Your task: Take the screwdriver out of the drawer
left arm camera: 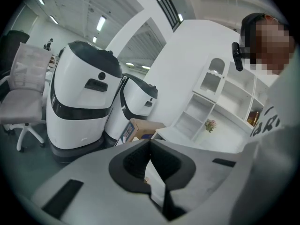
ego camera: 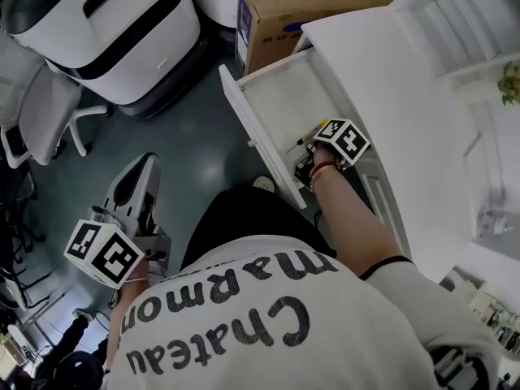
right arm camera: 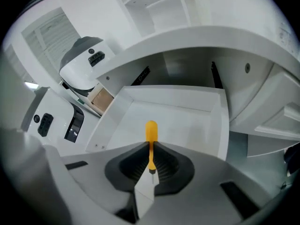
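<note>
My right tongs [right arm camera: 150,145] pinch the yellow screwdriver [right arm camera: 151,129] — its handle sticks out above the open drawer [right arm camera: 187,125]. My left tongs [left arm camera: 150,142] are closed, empty — facing a white machine [left arm camera: 84,102].

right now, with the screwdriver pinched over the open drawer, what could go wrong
1. The right tongs pinch the yellow screwdriver only along its slim neck, so it could swivel or slip and fall into the drawer.
2. The desk top overhangs close by, so a hasty lift might knock the handle against its edge.
</note>
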The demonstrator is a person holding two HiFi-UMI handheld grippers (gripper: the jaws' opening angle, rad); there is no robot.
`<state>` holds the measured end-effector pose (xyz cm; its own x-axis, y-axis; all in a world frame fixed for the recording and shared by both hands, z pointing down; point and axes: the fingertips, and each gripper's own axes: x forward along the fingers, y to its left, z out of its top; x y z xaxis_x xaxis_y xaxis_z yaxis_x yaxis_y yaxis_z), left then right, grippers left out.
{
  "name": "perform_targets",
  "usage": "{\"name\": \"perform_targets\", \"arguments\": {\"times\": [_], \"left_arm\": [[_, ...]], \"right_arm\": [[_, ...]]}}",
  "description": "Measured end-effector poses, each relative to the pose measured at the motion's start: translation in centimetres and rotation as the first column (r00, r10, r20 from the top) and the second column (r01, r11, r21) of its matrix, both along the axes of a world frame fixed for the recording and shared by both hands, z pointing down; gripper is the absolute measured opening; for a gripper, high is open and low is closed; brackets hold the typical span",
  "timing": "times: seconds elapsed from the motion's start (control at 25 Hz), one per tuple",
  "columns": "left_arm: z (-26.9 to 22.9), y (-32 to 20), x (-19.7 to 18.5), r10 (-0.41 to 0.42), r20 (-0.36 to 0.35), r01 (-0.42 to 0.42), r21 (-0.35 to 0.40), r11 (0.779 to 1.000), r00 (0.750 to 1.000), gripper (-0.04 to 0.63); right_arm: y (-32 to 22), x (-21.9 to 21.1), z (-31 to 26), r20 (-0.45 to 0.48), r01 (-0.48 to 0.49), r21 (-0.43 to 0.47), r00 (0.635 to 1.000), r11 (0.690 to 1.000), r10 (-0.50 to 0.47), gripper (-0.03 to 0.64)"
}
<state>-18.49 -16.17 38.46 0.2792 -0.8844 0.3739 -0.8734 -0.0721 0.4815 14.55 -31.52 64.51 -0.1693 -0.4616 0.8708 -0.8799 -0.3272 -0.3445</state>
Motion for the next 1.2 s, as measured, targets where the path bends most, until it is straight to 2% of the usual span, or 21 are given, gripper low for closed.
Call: {"name": "perform_targets", "arguments": {"times": [0.24, 0.68, 0.96, 1.2], "left_arm": [[-2.1, 1.4, -0.9, 0.001, 0.003, -0.001, 0.052, 0.999, 1.0, 0.023], [-4.6, 2.2, -0.5, 0.042, 0.003, -0.042, 0.136, 0.99, 0.999, 0.023], [-5.9, 2.2, -0.8, 0.064, 0.004, -0.064, 0.176, 0.982, 0.998, 0.023], [-6.5, 1.9, -0.9, 0.086, -0.002, -0.084, 0.196, 0.977, 0.996, 0.023]], "right_arm": [[0.8, 0.0, -3.1, -0.092, 0.11, 0.071, 0.99, 0.991, -0.103, 0.044], [1.5, -0.5, -8.0, -0.071, 0.125, 0.181, 0.991, 0.976, -0.114, 0.041], [1.6, -1.7, -11.7, -0.074, 0.153, 0.259, 0.988, 0.954, -0.139, 0.041], [1.5, -2.6, -14.7, -0.049, 0.138, 0.324, 0.99, 0.936, -0.129, 0.041]]}}
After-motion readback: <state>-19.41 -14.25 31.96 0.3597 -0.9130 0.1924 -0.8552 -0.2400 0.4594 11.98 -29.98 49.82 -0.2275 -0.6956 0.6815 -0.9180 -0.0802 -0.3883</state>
